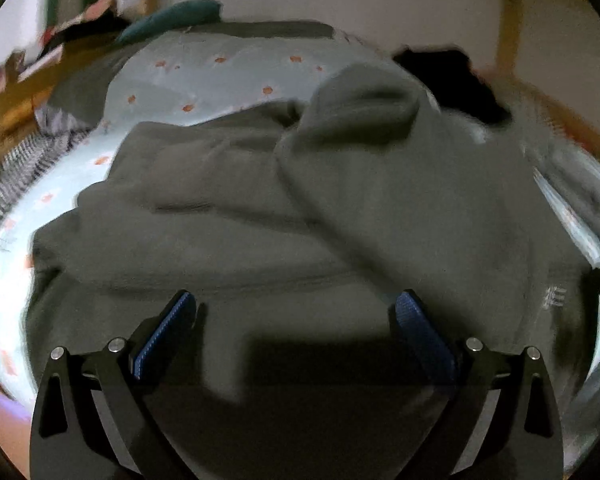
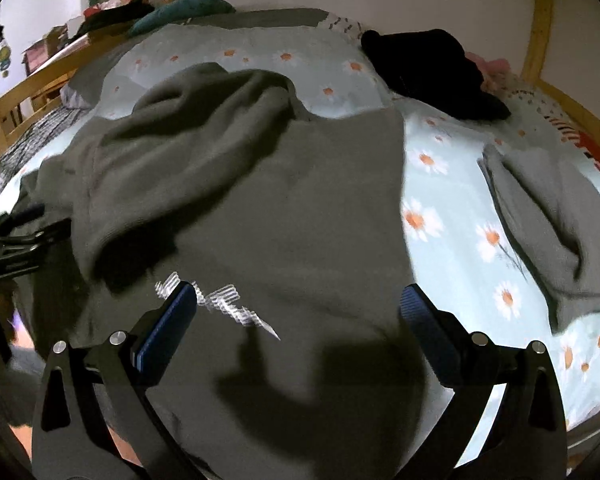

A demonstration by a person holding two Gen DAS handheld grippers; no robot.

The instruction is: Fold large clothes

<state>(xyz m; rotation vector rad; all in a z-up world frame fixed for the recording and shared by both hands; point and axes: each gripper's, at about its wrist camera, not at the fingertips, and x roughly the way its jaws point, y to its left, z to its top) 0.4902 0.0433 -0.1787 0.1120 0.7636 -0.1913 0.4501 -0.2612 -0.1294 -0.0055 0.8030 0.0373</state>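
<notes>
In the left wrist view, the left gripper (image 1: 296,304) has its two blue-padded fingers (image 1: 168,328) spread wide with nothing between them. Directly under and ahead of the fingers lies a large grey-green sweatshirt (image 1: 228,216), spread across a bed; the picture is blurred. The fingers' shadow falls on the cloth just below the gap. Ahead and to the right of the fingers, a sleeve (image 1: 360,120) lies folded over the body of the sweatshirt, its cuff end pointing away. Beyond the sweatshirt shows a pale blue bedsheet (image 1: 220,76) with small orange-centred flowers.

In the right wrist view, the right gripper (image 2: 298,300) also has its fingers (image 2: 424,320) wide apart and empty. The sweatshirt (image 2: 300,200) fills the space between and ahead of them, and a white printed mark (image 2: 220,304) sits on the cloth just beside the left finger. Ahead and left of the fingers, the sleeve (image 2: 188,128) lies across the body. At the far left edge, part of the other gripper (image 2: 24,240) shows at the sweatshirt's side. To the right of the fingers, apart from the sweatshirt, a smaller grey garment (image 2: 548,216) rests on the daisy bedsheet (image 2: 440,184). Farther off, a black garment (image 2: 432,72) lies near the wall, with a wooden bed frame (image 2: 540,20) behind.
</notes>
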